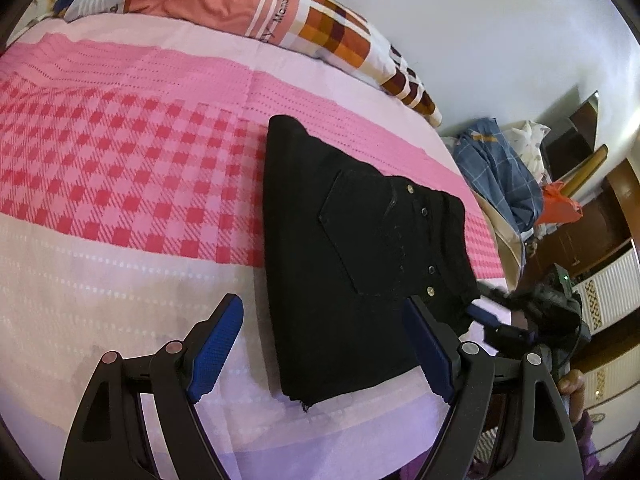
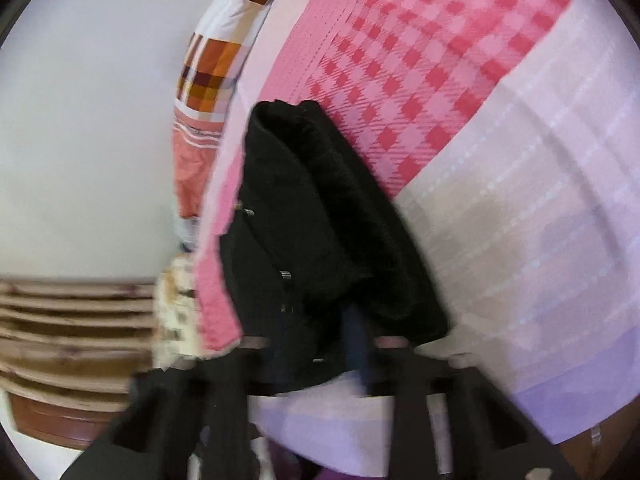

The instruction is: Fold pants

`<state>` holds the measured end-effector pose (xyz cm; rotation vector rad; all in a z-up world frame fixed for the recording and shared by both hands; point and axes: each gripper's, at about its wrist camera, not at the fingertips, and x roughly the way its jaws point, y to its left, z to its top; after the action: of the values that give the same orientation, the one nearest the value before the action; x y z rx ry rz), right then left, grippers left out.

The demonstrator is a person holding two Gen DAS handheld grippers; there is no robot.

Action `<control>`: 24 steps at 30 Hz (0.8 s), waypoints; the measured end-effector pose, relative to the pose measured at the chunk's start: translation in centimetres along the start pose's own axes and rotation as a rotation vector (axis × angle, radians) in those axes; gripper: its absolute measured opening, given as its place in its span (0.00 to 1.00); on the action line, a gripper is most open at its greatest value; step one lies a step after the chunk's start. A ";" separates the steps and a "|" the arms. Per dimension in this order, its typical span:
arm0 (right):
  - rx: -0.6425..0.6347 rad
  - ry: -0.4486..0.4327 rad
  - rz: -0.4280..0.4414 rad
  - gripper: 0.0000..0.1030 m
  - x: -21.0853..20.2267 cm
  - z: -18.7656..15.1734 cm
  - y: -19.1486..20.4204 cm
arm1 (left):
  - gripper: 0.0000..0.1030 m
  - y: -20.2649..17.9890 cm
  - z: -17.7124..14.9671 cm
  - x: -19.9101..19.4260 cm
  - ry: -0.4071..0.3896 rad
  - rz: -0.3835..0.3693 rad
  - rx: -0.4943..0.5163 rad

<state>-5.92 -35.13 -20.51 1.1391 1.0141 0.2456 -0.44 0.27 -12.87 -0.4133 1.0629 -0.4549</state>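
Note:
The black pants [image 1: 360, 248] lie folded into a compact stack on the pink checked bedspread [image 1: 120, 184], waistband with metal buttons to the right. My left gripper [image 1: 322, 352] is open just above the near end of the stack, its blue pads [image 1: 216, 352] on either side of it and touching nothing. My right gripper [image 1: 486, 318] comes in from the right at the waistband corner. The right wrist view is blurred: the pants [image 2: 320, 208] fill the middle, and the right gripper [image 2: 344, 336] looks shut on their near waist edge, with cloth covering the narrow gap.
A quilt with orange and brown checks [image 1: 320, 28] lies along the bed's far edge by the white wall. Beyond the bed's right edge there is a pile of blue clothes [image 1: 496, 172] and wooden furniture [image 1: 600, 216]. A hand [image 1: 572, 388] holds the right gripper.

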 end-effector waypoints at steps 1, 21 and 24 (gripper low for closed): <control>-0.009 -0.007 0.011 0.15 -0.2 -0.1 0.2 | 0.79 0.1 0.0 0.0 0.003 -0.001 -0.007; 0.066 -0.018 0.117 0.06 -3.7 -1.5 -2.0 | 0.79 0.4 -0.1 0.0 0.015 0.022 -0.014; 0.028 -0.013 0.132 0.08 -4.0 -0.9 -0.1 | 0.79 0.4 0.0 -0.2 0.006 0.012 -0.021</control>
<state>-8.82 -37.14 -18.42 1.2335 0.9348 0.3300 -0.47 0.70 -12.96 -0.4235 1.0764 -0.4347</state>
